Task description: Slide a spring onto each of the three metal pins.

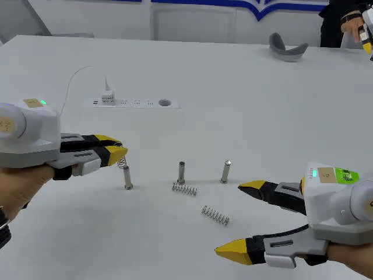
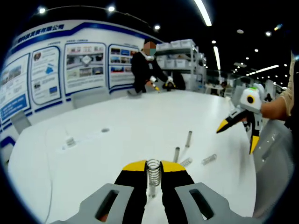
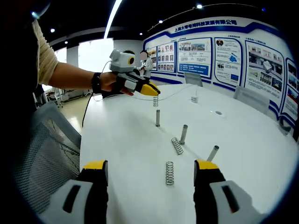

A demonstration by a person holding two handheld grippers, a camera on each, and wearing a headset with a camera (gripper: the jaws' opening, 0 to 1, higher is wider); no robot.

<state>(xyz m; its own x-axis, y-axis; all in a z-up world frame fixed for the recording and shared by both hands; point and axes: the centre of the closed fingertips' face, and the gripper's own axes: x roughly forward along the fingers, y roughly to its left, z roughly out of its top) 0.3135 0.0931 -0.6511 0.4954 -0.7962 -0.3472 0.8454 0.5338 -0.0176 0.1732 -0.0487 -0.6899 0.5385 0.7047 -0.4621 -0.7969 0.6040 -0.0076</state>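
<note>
A spring is pinched in the left gripper, just above the nearest pin. Two loose springs lie ahead of the right gripper, its jaws wide apart, on the white table. Posters line the far wall. Both hands hold level.

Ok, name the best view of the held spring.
Left gripper view: the spring sits large between the left gripper's tips. Head view shows it small above a pin; right gripper view, tiny, distant.
</note>
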